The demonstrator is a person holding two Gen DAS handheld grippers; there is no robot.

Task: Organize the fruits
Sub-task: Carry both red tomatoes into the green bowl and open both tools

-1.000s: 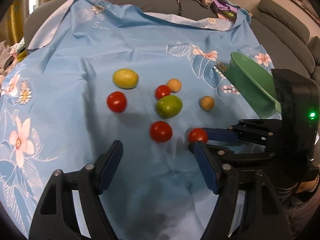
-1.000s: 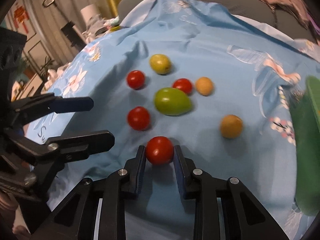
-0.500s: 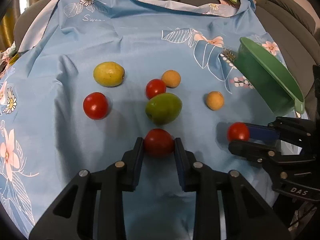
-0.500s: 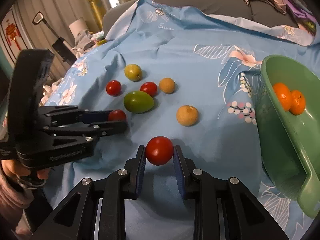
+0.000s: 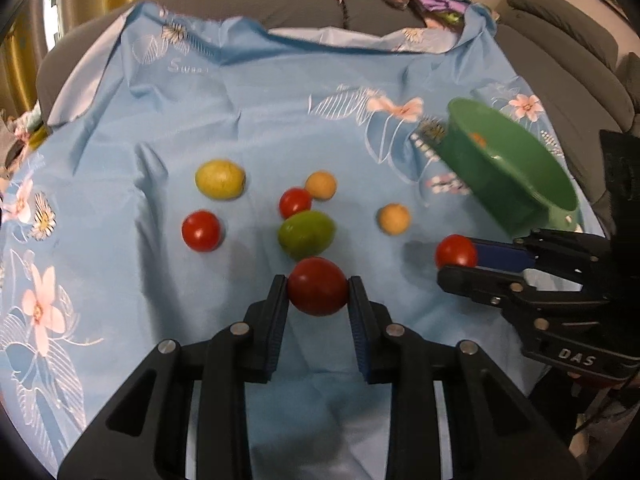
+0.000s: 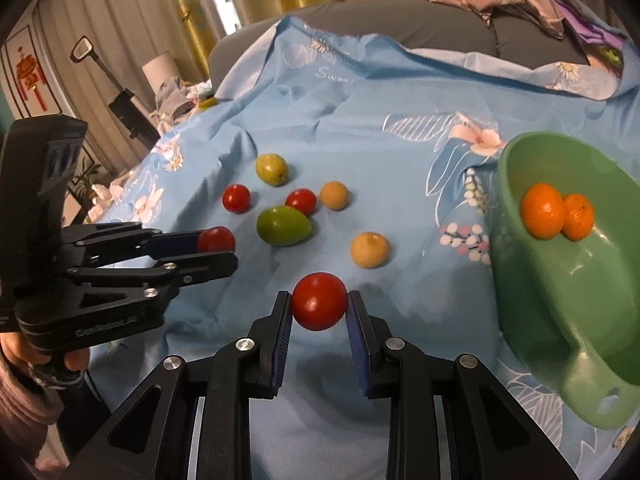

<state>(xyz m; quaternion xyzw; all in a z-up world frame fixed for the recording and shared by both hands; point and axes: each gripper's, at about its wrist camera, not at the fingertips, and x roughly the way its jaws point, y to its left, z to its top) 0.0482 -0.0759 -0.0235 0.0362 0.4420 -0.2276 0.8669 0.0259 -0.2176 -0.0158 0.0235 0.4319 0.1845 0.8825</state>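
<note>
Left claw (image 5: 318, 292) squeezes red tomato (image 5: 317, 286) above blue cloth (image 5: 240, 112). Right claw (image 6: 319, 304) squeezes other tomato (image 6: 319, 301). Carry both over green bowl (image 6: 520, 288), keep squeeze soft, let go low beside oranges (image 6: 556, 211).

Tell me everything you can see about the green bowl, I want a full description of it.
The green bowl looks like smooth, glossy plastic, deep and round, with a short flat handle that has a small hole. It is tilted, its opening turned toward the right gripper's camera, and it sits on the blue flowered cloth at the right edge of the fruit group. Two oranges lie inside against its wall, touching each other. No gripper touches the bowl.
</note>
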